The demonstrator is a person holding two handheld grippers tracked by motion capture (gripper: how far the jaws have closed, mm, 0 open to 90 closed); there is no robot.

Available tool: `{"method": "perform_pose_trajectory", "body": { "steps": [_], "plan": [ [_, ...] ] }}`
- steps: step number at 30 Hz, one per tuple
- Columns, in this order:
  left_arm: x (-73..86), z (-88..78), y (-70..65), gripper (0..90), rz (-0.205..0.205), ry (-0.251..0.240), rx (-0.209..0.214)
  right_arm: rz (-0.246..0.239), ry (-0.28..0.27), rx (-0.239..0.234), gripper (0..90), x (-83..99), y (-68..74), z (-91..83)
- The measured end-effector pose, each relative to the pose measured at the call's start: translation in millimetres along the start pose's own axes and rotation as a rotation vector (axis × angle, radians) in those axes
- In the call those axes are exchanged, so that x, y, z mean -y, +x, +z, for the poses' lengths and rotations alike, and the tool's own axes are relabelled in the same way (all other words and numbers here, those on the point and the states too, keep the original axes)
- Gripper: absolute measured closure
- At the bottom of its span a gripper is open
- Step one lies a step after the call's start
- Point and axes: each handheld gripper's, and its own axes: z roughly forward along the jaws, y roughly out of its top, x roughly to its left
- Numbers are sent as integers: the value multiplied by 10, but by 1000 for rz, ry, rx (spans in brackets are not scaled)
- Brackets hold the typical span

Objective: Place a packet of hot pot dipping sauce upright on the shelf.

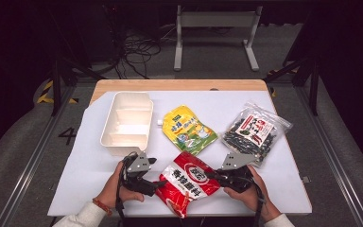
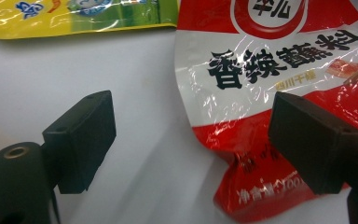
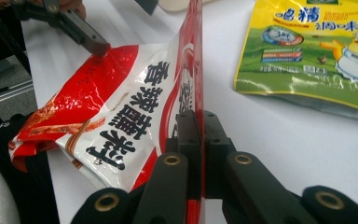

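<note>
Red seasoning pouch at the near edge of the tabletop, pinched by its right edge in the right claw and tipped up on that side. Left claw spread wide around the pouch's left edge, not yet gripping. Probably mid-pickup for the white divided tray: next, pinch shut on the left, then lift evenly.

A red bag lies at the near edge of the counter, on a white sheet. The left gripper touches the red bag's left edge. The right gripper is at its right edge, jaws pressed together on it. A hand holds each gripper. Behind the red bag lies a yellow bag. A white tray sits behind and to its left. A clear bag of dark bits lies behind and to its right.
</note>
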Motion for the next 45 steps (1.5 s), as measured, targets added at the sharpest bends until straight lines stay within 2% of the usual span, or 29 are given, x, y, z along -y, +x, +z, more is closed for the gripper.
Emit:
{"method": "perform_pose_trajectory", "body": {
  "steps": [5, 8, 11, 19, 22, 27, 32, 34, 36, 37, 38, 39, 40, 42, 45],
  "plan": [
    [-73, 115, -2, 161, 5, 12, 37, -49, -17, 26, 892, -62, 37, 29],
    [-107, 173, -7, 170, 9, 16, 47, -60, -33, 31, 892, -91, 42, 42],
    [-138, 200, -12, 203, 14, 10, 74, -67, -49, 35, 892, -113, 49, 42],
    [-191, 208, -25, 284, 23, -10, 129, -100, -101, 55, 893, -181, 103, 12],
    [-195, 207, -29, 310, 21, -12, 134, -115, -111, 64, 894, -202, 131, 22],
    [-185, 192, 0, 400, 12, -25, 157, -118, -122, 69, 894, -230, 141, 47],
    [-177, 187, 37, 449, -5, -21, 176, -124, -137, 73, 894, -275, 137, 94],
    [-175, 163, 49, 514, -10, -38, 186, -122, -156, 67, 894, -295, 132, 93],
    [-178, 148, 66, 622, -14, -54, 211, -116, -170, 63, 894, -317, 125, 95],
    [-185, 145, 69, 659, -3, -51, 207, -115, -174, 67, 894, -327, 128, 103],
    [-190, 143, 61, 755, 7, -52, 210, -117, -175, 72, 894, -335, 132, 111],
    [-190, 143, 61, 820, 7, -52, 210, -116, -178, 70, 893, -344, 135, 124],
    [-199, 146, 52, 871, 27, -45, 215, -118, -177, 70, 892, -352, 142, 134],
    [-189, 138, 63, 896, 13, -54, 224, -117, -179, 74, 885, -357, 150, 137],
    [-179, 112, 81, 898, 8, -65, 235, -93, -200, 89, 808, -356, 153, 112]
  ]
}}
